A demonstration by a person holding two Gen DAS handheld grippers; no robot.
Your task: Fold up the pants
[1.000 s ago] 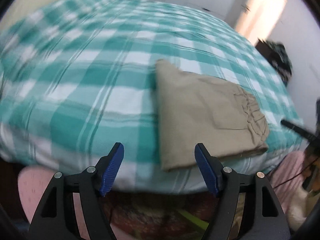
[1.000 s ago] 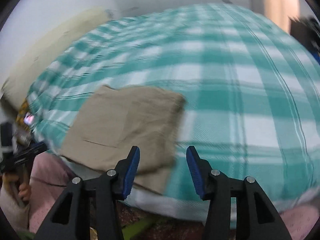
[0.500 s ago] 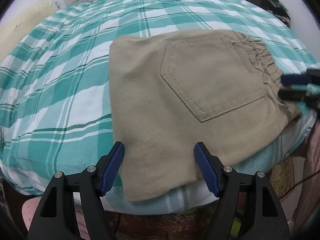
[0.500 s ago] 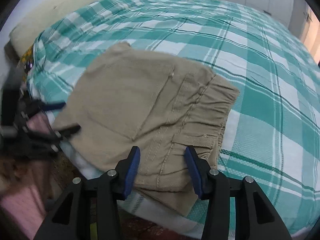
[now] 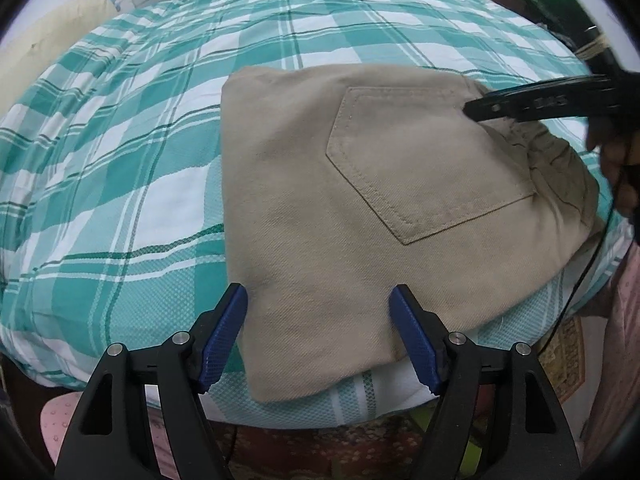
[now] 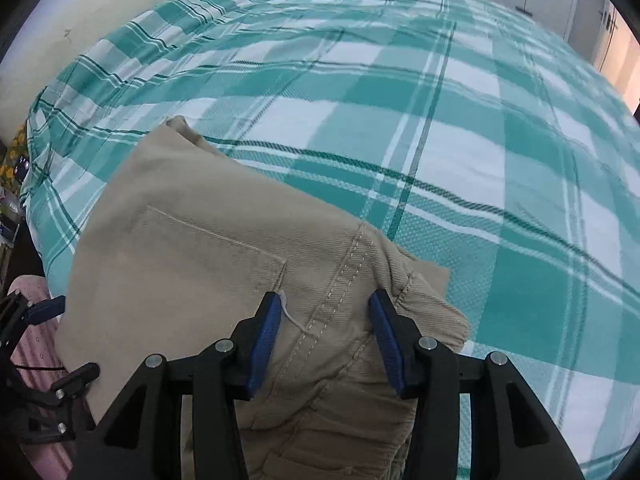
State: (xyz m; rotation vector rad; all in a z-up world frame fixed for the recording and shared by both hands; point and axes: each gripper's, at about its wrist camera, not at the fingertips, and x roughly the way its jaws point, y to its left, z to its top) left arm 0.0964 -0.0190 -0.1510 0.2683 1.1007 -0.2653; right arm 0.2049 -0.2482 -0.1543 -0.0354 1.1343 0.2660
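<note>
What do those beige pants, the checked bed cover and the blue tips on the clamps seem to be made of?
The pants look like matte cotton twill: fine diagonal ribs, stitched pocket seams. The bed cover seems a woven cotton-like cloth, its small textured weave showing in the teal and white checks. The left gripper pads look like ridged blue plastic or rubber; which one is unclear.

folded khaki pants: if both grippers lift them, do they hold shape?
Probably not: the khaki pants are soft layered twill, likely sagging between grip points. The gathered waistband looks bulkier, so may grip firmly. Unlikely to slide on the textured plaid bedspread.
</note>
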